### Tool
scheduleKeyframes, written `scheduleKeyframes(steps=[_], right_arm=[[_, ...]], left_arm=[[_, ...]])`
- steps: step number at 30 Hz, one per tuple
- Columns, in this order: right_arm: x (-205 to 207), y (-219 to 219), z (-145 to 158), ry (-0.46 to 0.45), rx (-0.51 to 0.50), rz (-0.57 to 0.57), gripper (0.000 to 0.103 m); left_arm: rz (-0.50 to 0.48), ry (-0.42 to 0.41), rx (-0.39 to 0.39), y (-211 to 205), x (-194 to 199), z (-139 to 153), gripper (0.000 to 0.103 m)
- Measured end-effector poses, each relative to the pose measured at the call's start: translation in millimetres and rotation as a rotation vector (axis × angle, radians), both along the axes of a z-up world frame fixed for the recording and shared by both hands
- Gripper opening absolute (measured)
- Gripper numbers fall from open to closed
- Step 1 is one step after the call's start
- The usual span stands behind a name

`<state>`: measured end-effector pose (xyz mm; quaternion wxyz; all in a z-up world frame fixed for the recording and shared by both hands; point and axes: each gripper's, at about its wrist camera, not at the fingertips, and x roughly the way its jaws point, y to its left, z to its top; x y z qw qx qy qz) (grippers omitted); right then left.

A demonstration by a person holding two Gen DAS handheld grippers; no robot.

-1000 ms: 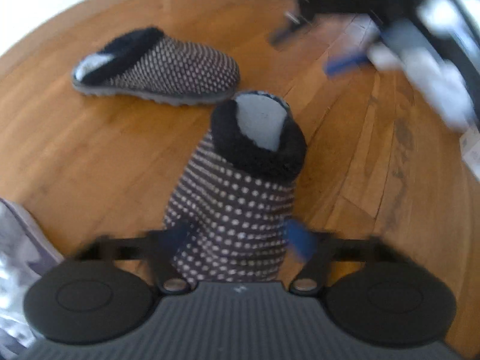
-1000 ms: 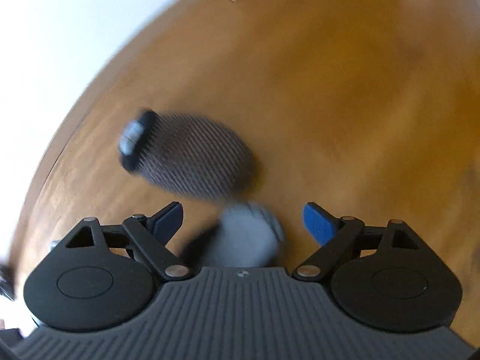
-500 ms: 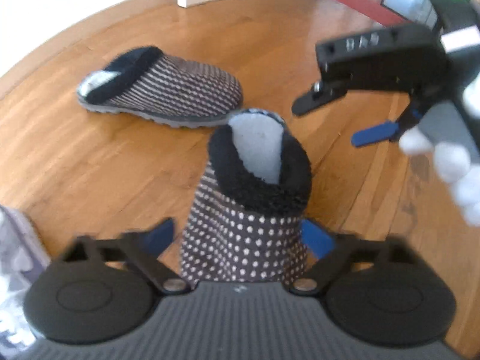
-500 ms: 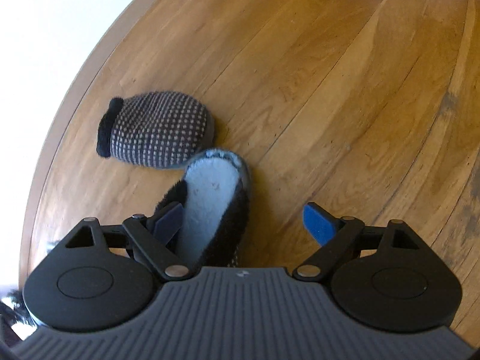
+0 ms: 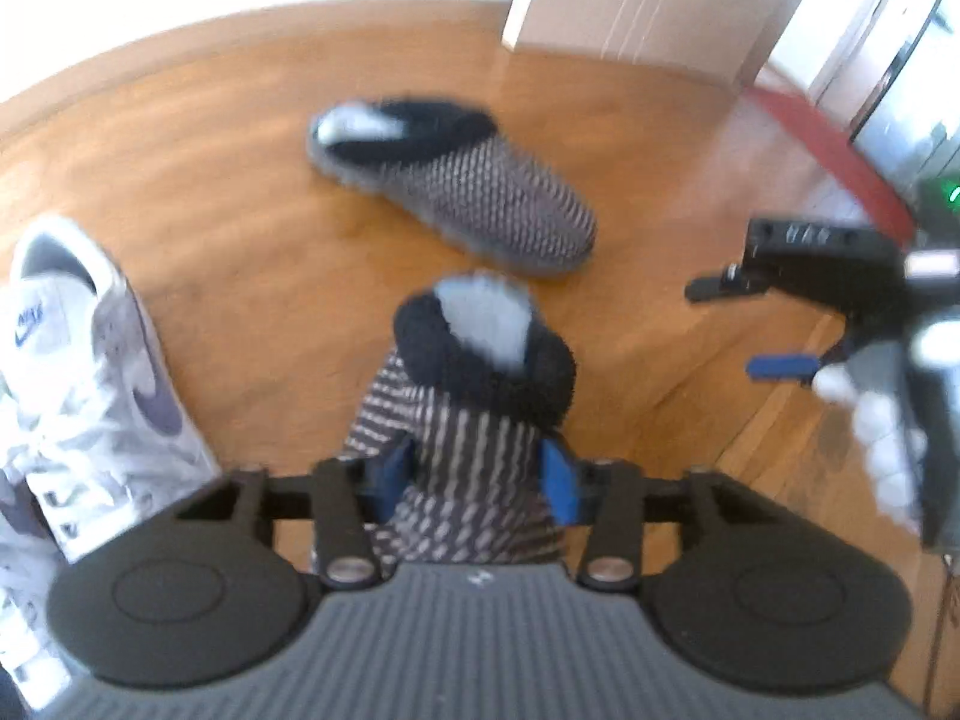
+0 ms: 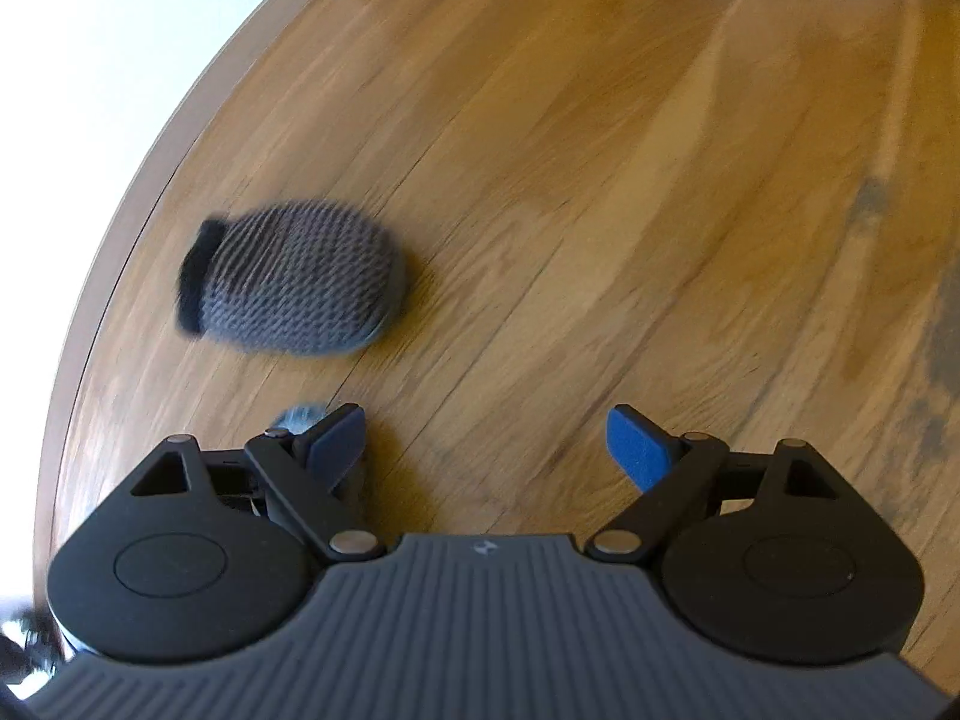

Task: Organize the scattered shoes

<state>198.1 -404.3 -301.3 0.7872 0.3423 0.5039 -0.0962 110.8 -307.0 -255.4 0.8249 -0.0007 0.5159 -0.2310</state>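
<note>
A: Start at the fingers. What does the left gripper (image 5: pixel 474 483) have?

B: Its jaws are opening around the near slipper (image 5: pixel 474 408). The toe sits between the blue pads (image 5: pixel 561 489), which look right against the knit on both sides; I can't tell if they press. The heel end, with its dark fleece collar, points away from the camera.

A: And the right gripper (image 6: pixel 486 450)?

B: Spread wide, nothing between its fingers, only bare floor (image 6: pixel 600 180) below. From the left view it hangs off to the right, a gloved hand (image 5: pixel 888 438) behind it.

A: Where's the other slipper?

B: The far slipper (image 5: pixel 456 186) lies flat on its sole just beyond the near one, turned crosswise, close but apart. A white sneaker (image 5: pixel 90 372) lies to the left.

A: How will a slipper handle?

B: Light and soft, I'd judge. The knit upper will cave under the pads, so a squeeze across the toe is spongy and the shoe can droop or twist. The fleece gives little purchase. I'd pinch sole and upper together at the side, where the rubber edge is stiffer. Nothing fragile; dropping it costs only alignment.
</note>
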Motion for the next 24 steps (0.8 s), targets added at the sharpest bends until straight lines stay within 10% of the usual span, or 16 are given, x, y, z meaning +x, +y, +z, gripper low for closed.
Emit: scheduleKeyframes(steps=[2,10,13,18,24], right_arm=[[-0.4,18.8,0.6,0.009,0.064,0.061,0.089],[-2.2,119.5,-10.5,0.165,0.203,0.264,0.103],[2.2,144.5,-15.9,0.121,0.079,0.337,0.103],[8.2,174.3,-21.3,0.070,-0.268,0.470,0.052],[28.6,208.4,-2.1,-0.141,-0.384,0.788,0.047]], left_arm=[[0.004,0.002,0.001,22.5,-4.3,13.9,0.080],[0.325,0.037,0.029,157.2,-6.6,44.0,0.081],[0.371,0.015,0.071,182.5,-6.1,50.9,0.081],[0.410,0.000,0.059,193.1,-0.5,54.0,0.081],[0.385,0.025,0.023,192.7,-9.2,51.3,0.081]])
